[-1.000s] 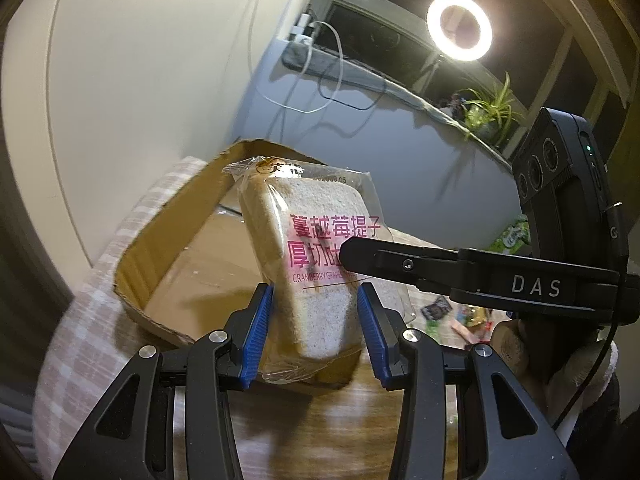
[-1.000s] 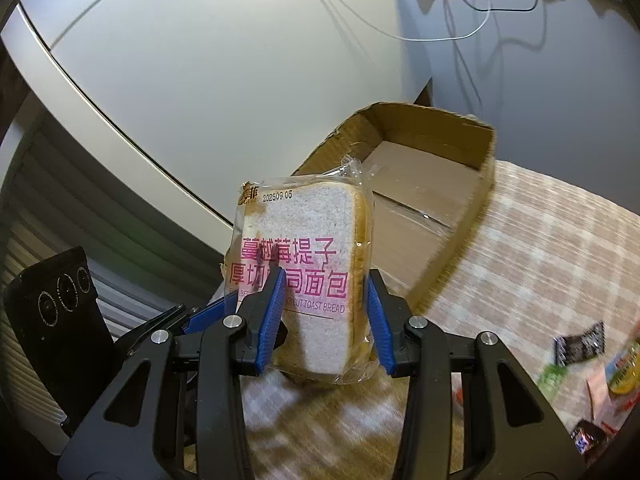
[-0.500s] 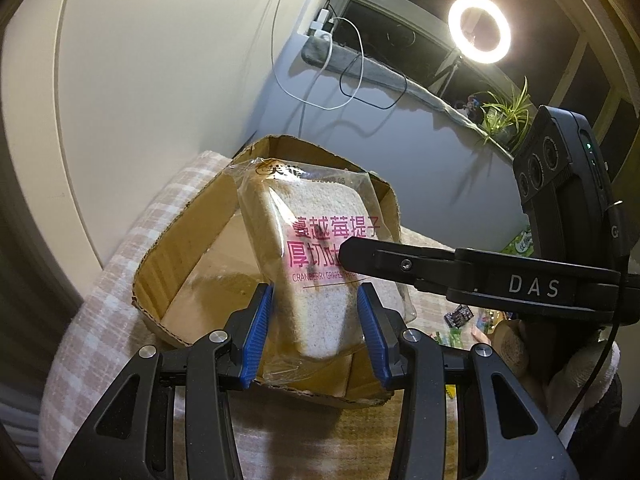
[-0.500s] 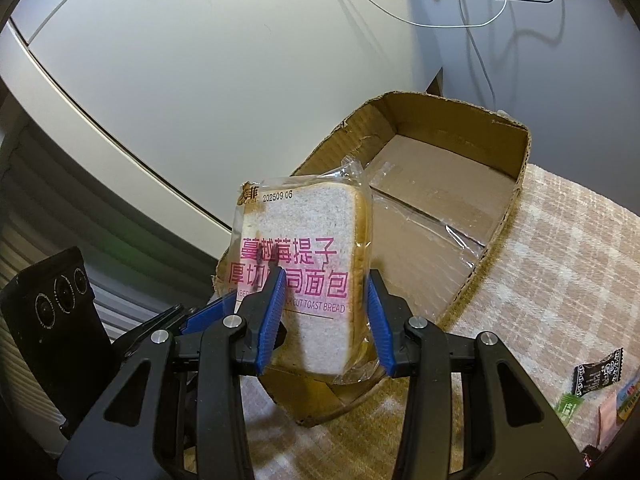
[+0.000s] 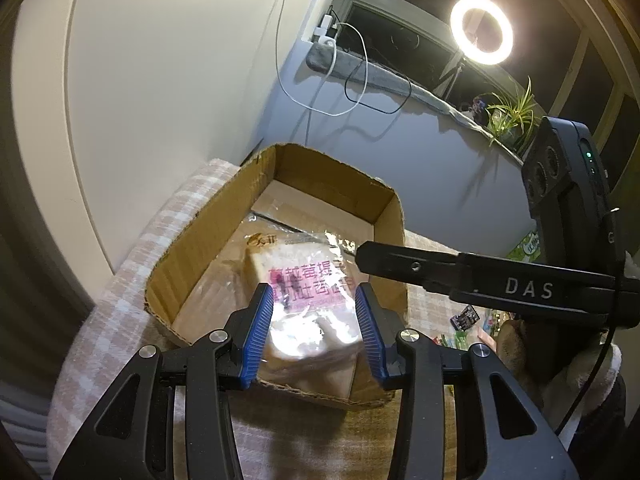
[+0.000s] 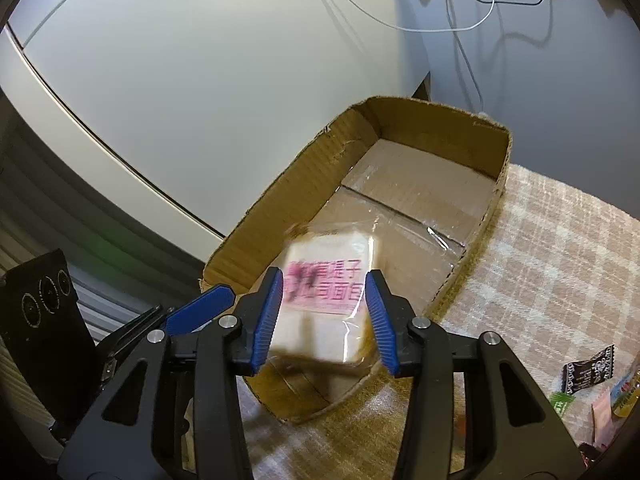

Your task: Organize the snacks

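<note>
At the left edge of the table, the checked tablecloth carries an open cardboard box, its long side running away from the person. That keeps its near end within easy reach of both tools.

The packet of sliced toast bread is inside the box at the near end. It tilts against the near wall with its pink lettering up. In the right wrist view it is smeared with blur, so it is probably settling after a drop.

The left gripper hangs just above the near wall. Its jaws have just been closing a little, yet the blue pads stand clear of the wrapper, so its hold is released. The packet shows between the pads but lower down.

The right gripper angles in from the right over the same end, and its jaws have just been opening. It too is released, with the bread below it.

Further right, toward the table's right edge, loose small snack packets wait, probably next for the box.
</note>
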Demonstrator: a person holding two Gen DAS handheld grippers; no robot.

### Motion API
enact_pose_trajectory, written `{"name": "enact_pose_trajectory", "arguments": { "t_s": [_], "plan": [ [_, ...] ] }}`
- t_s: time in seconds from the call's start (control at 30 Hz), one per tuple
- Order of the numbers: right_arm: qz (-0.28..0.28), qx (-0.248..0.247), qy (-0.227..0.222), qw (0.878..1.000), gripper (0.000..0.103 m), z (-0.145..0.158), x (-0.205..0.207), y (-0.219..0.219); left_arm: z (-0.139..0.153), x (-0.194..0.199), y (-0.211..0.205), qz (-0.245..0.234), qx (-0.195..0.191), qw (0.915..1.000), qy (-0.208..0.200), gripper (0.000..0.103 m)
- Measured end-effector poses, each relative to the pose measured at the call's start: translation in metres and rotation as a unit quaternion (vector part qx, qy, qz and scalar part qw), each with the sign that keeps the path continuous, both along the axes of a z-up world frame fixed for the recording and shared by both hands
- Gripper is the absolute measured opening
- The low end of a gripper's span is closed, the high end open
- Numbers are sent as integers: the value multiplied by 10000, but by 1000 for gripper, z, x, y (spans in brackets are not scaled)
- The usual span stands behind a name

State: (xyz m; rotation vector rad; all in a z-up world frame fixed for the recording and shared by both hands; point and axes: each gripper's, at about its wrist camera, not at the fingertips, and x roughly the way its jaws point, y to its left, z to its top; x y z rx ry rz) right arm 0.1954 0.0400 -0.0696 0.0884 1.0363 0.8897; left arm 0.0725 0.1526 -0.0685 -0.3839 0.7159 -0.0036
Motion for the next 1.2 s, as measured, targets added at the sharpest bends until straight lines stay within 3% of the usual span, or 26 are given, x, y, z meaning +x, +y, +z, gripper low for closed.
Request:
{"name": "enact_pose_trajectory", "arguments": {
  "t_s": [0.43,0.83,1.2],
  "plan": [
    [-194,-67,-416,9989,53,21,-22,-32,14,-13,-13,-31,86,9999,-128,40],
    [-651,-282,-765,9945,53,35,-43,-118,17,-16,-50,-412,104,9990,-124,40],
    [-1362,-579,-810,9857,53,24,-61,-208,5,-7,-96,-951,133,9954,73,40]
  ]
}}
